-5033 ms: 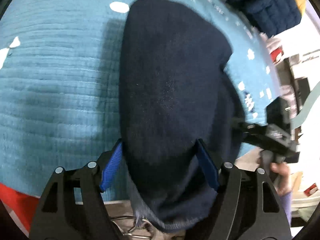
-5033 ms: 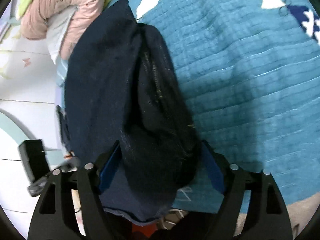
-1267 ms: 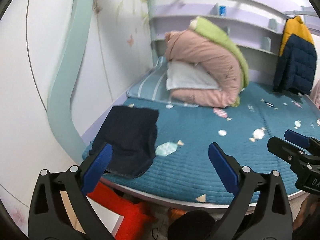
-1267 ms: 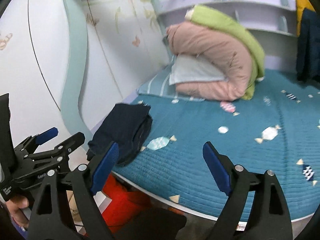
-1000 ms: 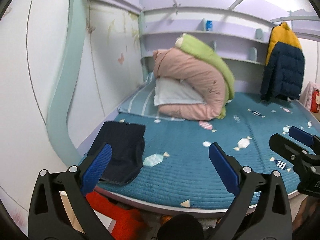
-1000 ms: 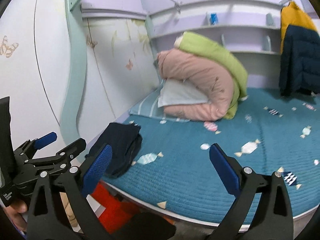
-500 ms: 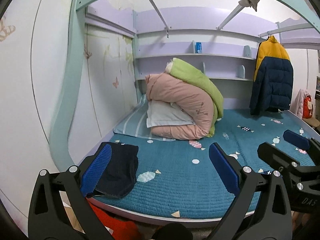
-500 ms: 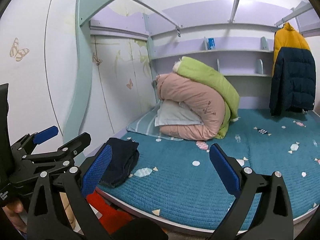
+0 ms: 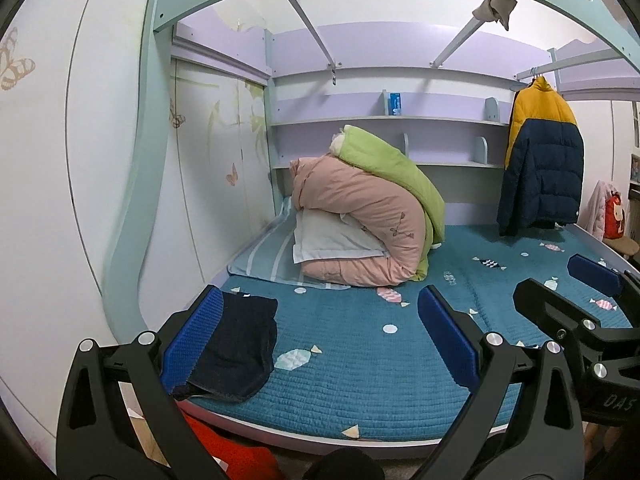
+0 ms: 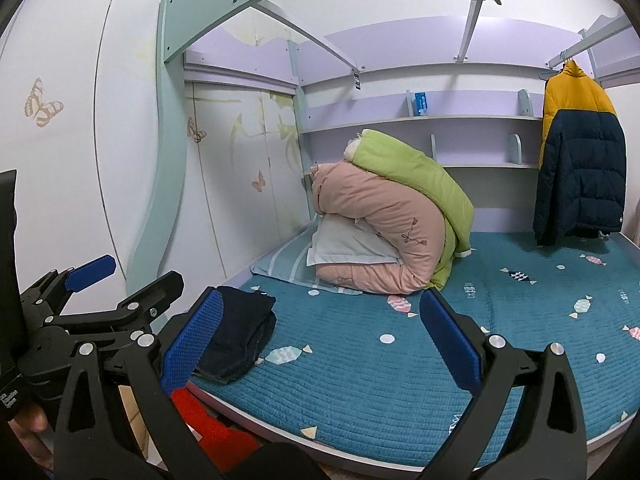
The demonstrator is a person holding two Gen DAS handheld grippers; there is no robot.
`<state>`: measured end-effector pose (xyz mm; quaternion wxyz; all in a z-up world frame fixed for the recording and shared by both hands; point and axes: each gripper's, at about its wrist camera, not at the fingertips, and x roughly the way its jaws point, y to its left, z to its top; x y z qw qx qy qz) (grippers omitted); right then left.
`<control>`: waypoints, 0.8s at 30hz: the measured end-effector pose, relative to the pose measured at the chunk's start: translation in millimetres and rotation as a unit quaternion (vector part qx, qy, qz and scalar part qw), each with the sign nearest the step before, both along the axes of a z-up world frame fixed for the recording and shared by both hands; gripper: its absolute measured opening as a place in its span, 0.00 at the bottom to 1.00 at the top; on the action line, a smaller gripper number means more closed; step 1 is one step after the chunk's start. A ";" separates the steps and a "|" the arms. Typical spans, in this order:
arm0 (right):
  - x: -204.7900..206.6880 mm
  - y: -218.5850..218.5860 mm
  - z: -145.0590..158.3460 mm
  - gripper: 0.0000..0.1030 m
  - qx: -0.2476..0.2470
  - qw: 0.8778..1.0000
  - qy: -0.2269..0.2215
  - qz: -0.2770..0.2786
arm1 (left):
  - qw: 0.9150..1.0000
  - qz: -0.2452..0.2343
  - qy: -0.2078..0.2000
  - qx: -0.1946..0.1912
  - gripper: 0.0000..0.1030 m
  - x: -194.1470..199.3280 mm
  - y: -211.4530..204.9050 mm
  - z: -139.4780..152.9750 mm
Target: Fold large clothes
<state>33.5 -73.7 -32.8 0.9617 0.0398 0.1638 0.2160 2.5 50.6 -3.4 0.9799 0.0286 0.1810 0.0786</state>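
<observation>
A folded dark navy garment [image 9: 240,348] lies on the near left corner of the teal quilted bed [image 9: 360,368]; it also shows in the right wrist view [image 10: 240,336]. My left gripper [image 9: 320,336] is open and empty, held well back from the bed. My right gripper [image 10: 320,332] is open and empty too, also back from the bed. Each gripper shows in the other's view: the right gripper [image 9: 576,292] at the right edge, the left gripper [image 10: 120,280] at the left.
A rolled pink and green duvet [image 9: 372,216] with a white pillow sits at the head of the bed. A yellow and navy jacket [image 9: 540,164] hangs at the right. Something red [image 10: 208,428] lies under the bed's near edge. A white wardrobe [image 9: 60,160] stands left.
Both grippers let go of the dark garment, which now lies folded on the bed's corner. Both have pulled back and tilted up, so the whole bed is in view.
</observation>
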 end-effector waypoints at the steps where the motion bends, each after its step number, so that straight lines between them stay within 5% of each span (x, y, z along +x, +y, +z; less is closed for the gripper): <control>1: -0.2 -0.2 0.1 0.92 0.000 1.000 0.000 0.000 | 1.000 0.000 0.000 0.000 0.95 0.3 0.4 -0.1; 24: 8.9 4.8 0.3 0.93 -0.001 1.000 0.010 0.007 | 1.000 0.006 0.004 0.002 0.95 7.7 7.8 -2.5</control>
